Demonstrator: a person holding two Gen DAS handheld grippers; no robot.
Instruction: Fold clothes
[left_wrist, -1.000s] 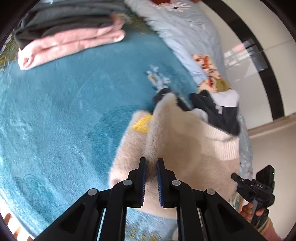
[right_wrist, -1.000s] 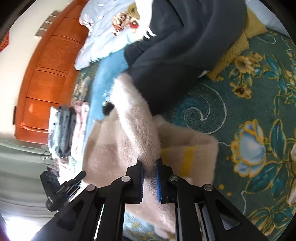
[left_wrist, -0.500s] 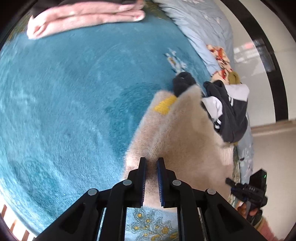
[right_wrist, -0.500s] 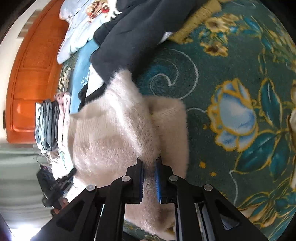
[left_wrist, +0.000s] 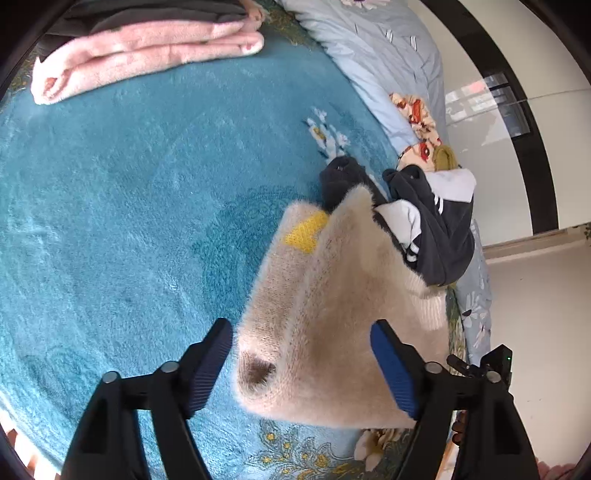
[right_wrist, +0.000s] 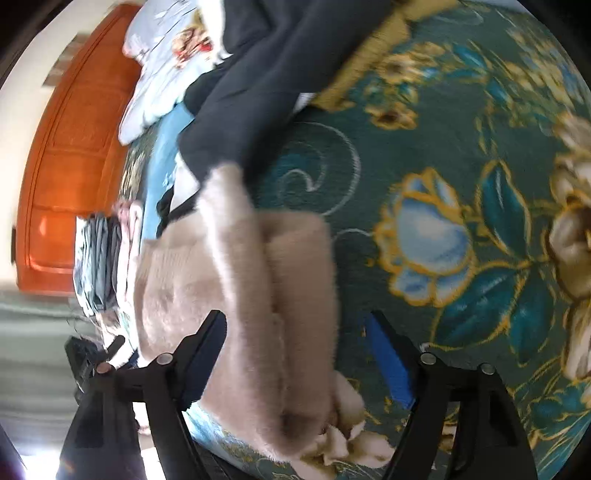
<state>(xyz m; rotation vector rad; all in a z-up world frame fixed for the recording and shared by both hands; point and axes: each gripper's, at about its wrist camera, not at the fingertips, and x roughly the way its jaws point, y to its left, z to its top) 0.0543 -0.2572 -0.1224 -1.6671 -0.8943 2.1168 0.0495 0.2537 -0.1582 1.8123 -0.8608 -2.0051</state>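
A fluffy cream sweater with a yellow patch lies folded on the blue blanket. My left gripper hovers over its near corner, jaws opening wide, pads clear of the fabric. In the right wrist view the same cream sweater is blurred. My right gripper straddles its folded edge, jaws opening and not pressing it. The other gripper shows at the sweater's far side in the left wrist view.
A dark hoodie lies against the sweater's far edge. Folded pink clothes and dark ones are stacked at the back. A pale blue quilt runs along the bed. An orange wooden wardrobe stands beyond. The floral green bedspread spreads to the right.
Both grippers were shut on the cream sweater and have let go, jaws now spread wide. Both sank toward the bed, and the sweater now rests folded on the blanket.
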